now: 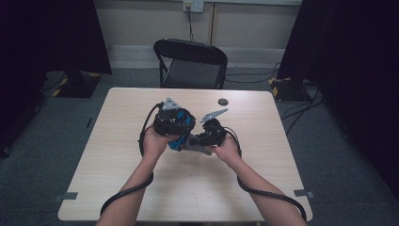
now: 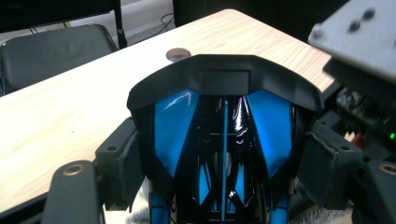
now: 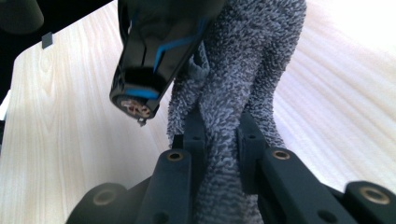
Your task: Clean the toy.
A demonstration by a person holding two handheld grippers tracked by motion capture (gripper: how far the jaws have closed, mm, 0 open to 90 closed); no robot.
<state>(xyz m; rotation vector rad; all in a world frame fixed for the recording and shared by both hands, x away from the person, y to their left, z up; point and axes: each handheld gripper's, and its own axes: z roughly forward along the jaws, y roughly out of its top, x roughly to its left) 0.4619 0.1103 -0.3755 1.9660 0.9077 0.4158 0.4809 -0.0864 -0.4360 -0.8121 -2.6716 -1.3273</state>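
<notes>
A glossy blue and black plastic shell [image 2: 224,121] sits between the jaws of my left gripper [image 2: 226,161], whose pads [image 2: 128,161] press on its sides. Over the middle of the table, the left gripper [image 1: 175,126] holds this shell [image 1: 181,139] just above the top. My right gripper [image 3: 222,140] is shut on a fold of grey terry cloth [image 3: 243,79], which lies against the shell [image 3: 154,46]. From above, the right gripper [image 1: 209,136] is close at the shell's right, with the cloth [image 1: 197,147] hanging under both.
A small dark round disc [image 1: 223,101] lies on the light wooden table [image 1: 122,155] toward its far edge, also seen at disc [image 2: 178,54]. A black folding chair [image 1: 190,63] stands beyond the table. Cables trail off the near edge.
</notes>
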